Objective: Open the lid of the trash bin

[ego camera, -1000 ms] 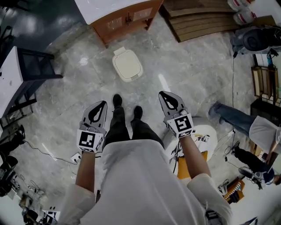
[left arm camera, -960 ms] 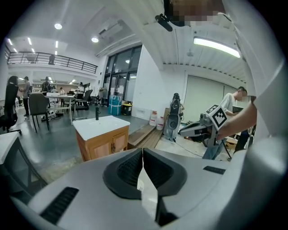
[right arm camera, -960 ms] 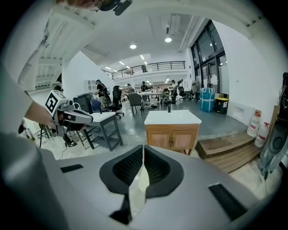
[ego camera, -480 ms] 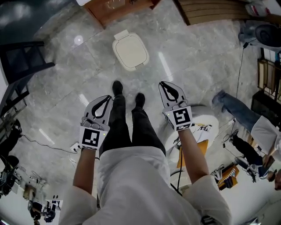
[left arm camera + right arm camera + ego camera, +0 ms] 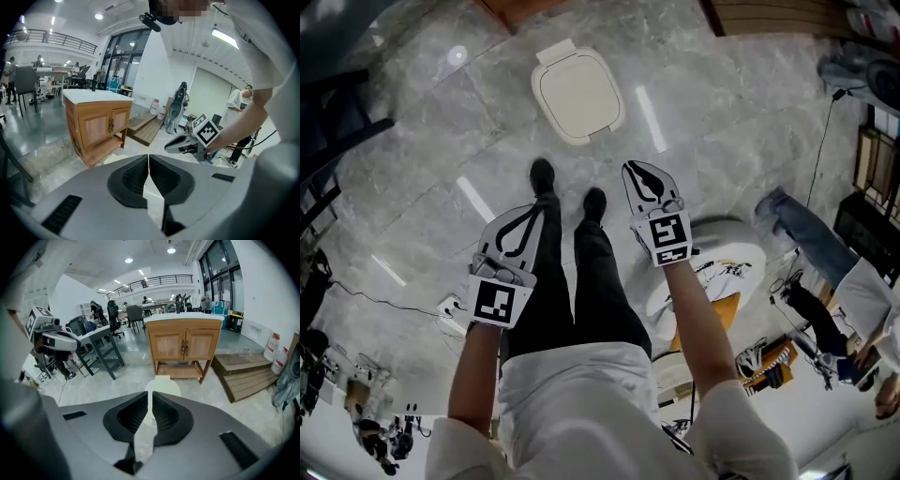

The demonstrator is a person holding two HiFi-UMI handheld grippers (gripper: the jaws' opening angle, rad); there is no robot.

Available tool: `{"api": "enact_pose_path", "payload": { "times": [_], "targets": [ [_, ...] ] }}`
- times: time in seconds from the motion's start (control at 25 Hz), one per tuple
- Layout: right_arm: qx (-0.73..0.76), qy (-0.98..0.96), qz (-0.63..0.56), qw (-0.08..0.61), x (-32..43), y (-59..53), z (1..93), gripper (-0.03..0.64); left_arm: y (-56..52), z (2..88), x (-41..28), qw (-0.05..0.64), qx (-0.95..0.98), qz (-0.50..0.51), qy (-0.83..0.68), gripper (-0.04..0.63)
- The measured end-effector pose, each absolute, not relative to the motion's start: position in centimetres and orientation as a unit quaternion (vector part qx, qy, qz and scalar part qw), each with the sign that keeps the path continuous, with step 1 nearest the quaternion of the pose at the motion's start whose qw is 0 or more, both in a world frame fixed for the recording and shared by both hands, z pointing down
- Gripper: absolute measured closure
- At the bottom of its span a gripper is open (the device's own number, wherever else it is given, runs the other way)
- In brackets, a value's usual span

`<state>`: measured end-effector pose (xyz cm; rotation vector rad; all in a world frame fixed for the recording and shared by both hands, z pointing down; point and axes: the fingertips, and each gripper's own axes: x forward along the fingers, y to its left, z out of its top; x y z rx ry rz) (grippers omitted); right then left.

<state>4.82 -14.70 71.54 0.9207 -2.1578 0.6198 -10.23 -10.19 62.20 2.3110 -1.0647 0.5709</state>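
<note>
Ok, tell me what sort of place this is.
Probably an open-plan lab or workshop hall: desks with office chairs, a mezzanine railing above, cables trailing over the stone floor.

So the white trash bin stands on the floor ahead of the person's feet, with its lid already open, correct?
The lid is not open; it lies shut on the trash bin, as the head view shows. The rest is right.

Large open lab or workshop hall; polished grey stone floor [image 5: 117, 376] below the right gripper [image 5: 150, 395]; wooden cabinet [image 5: 185, 348] straight ahead of it; desks [image 5: 91, 336] with office chairs [image 5: 113, 315] ahead to its left; mezzanine railing [image 5: 154, 281] high beyond; tall windows [image 5: 220, 268] to its right.
</note>
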Motion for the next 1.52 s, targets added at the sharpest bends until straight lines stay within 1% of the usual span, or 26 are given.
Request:
{"api": "enact_pose_path", "payload": {
  "times": [0.28,0.56,0.88,1.04,1.28,1.52],
  "targets": [
    [0.346,-0.813,0.262,0.388,4.5,-13.5,80.9,0.58,-9.4,68.2,-9.9,0.257,0.86,0.228,-0.377,0.574],
    [0.344,-0.793,0.273,0.423,4.2,-13.2,88.4,0.58,-8.8,72.6,-10.2,0.271,0.854,0.237,-0.377,0.574],
    [0.35,-0.765,0.287,0.457,4.5,-12.5,94.4,0.58,-7.9,75.9,-10.4,0.286,0.849,0.248,-0.37,0.574],
    [0.355,-0.751,0.286,0.478,5.2,-12.4,96.7,0.58,-7.3,76.6,-10.4,0.293,0.847,0.252,-0.364,0.574],
    [0.356,-0.742,0.26,0.505,5.4,-11.9,97.6,0.58,-6.4,77.2,-10.6,0.309,0.842,0.253,-0.363,0.574],
    [0.359,-0.739,0.272,0.501,5.5,-11.9,97.9,0.58,-6.3,77.4,-10.4,0.31,0.842,0.252,-0.362,0.574]
  ]
}}
